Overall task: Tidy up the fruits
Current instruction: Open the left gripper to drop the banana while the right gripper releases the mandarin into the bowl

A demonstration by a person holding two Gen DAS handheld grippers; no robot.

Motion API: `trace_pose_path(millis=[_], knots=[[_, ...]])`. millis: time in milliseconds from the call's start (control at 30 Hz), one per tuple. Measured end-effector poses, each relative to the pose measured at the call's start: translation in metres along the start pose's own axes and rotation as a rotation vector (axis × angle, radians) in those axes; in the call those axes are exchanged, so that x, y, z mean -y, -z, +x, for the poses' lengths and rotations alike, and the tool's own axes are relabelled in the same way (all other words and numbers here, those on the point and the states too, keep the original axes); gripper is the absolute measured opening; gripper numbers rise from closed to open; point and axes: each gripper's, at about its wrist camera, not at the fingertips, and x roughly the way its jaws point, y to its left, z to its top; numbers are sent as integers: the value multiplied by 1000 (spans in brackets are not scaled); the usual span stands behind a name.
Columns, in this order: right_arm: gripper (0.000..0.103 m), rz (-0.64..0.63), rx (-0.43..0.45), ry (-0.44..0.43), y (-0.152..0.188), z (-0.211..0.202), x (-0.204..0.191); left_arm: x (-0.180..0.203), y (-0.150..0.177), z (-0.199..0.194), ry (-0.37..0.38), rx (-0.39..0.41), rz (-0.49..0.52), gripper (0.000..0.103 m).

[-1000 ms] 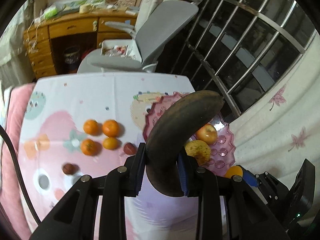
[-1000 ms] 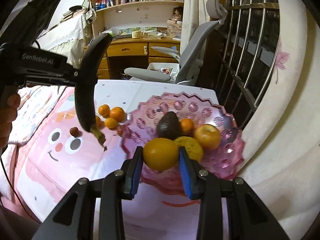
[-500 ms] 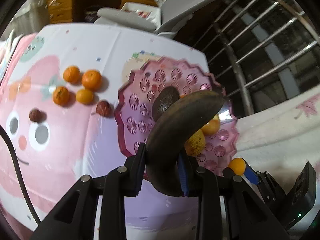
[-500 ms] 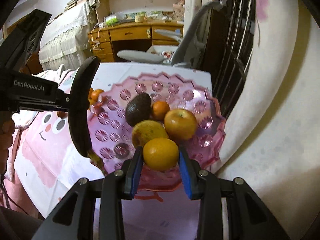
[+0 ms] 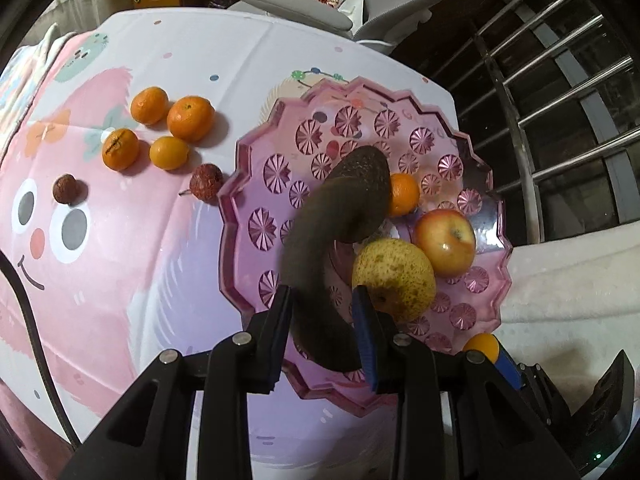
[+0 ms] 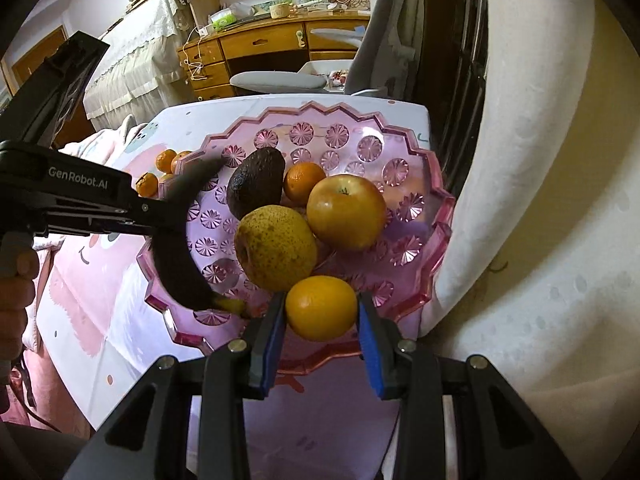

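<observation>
My left gripper hangs over the near left side of the pink plate. Its jaws are opening around a dark, overripe banana. The banana is blurred and looks loose between the pads, with its lower tip on the plate. My right gripper is shut on an orange just above the plate's near rim. On the plate lie an avocado, a spotted pear, an apple and a small orange.
Several tangerines and two lychees lie on the pink cartoon tablecloth left of the plate. A grey chair stands behind the table, window bars and a white curtain to the right. A hand holds the left gripper.
Both grippers have come down over the plate. The banana has sunk onto the plate and the left jaws have parted slightly. The orange stays clamped in the right gripper.
</observation>
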Motion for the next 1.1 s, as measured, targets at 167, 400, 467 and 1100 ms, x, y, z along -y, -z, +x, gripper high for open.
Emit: trace_pose_path(millis=[167, 400, 467, 1100], knots=[[40, 33, -13, -21, -2, 4, 3, 0, 0, -4, -15, 5, 4, 37], [52, 113, -36, -31, -4, 5, 10, -10, 7, -21, -10, 27, 15, 53], [52, 146, -49, -48, -5, 5, 11, -14, 9, -28, -9, 39, 16, 56], [52, 530, -181, -122, -15, -8, -41, -116, 34, -101, 1, 102, 103, 64]])
